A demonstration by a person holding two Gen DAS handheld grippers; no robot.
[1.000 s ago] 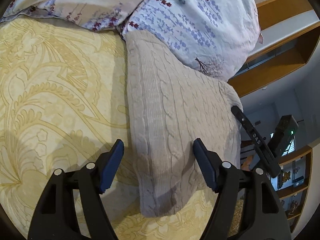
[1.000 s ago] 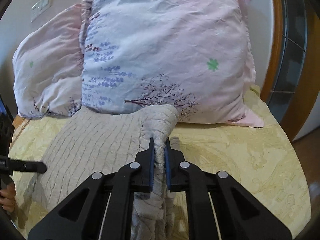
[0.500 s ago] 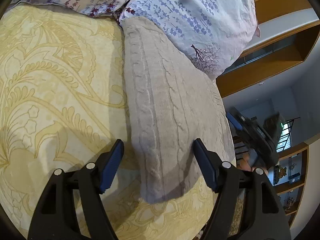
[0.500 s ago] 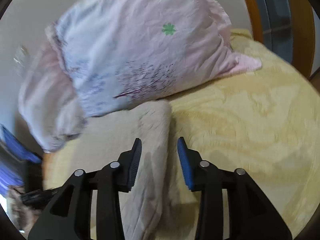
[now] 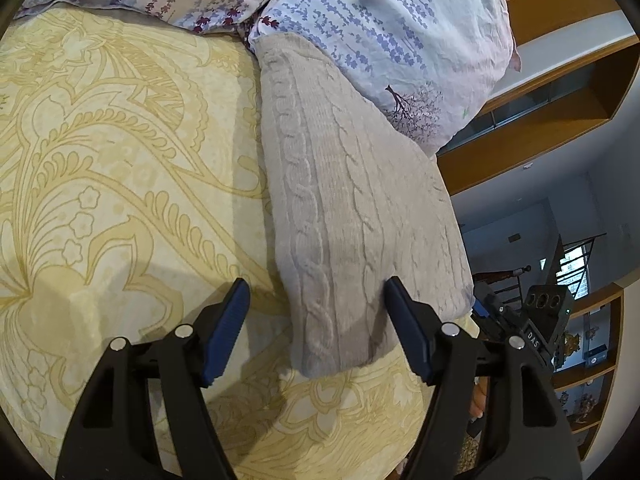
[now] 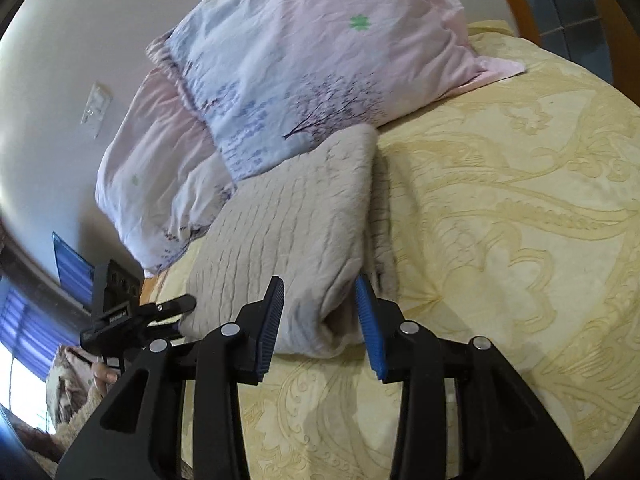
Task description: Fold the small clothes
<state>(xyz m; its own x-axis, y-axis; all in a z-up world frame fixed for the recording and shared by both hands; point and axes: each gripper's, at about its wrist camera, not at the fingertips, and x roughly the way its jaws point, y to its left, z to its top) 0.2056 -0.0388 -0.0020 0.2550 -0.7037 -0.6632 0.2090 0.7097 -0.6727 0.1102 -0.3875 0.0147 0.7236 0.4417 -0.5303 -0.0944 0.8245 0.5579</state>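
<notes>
Beige cable-knit sweater (image 5: 360,216) lies folded on the bed (image 5: 120,168), both the left claw (image 5: 316,328) and right claw (image 6: 320,320) released, perhaps only tidying left.

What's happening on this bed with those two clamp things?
A person holds a two-finger gripper in each hand and is folding a beige cable-knit sweater on the yellow bedspread, up against the pillows. The right gripper has just opened off the folded edge. The left gripper is open too, over the sweater's near end, gripping nothing.
</notes>
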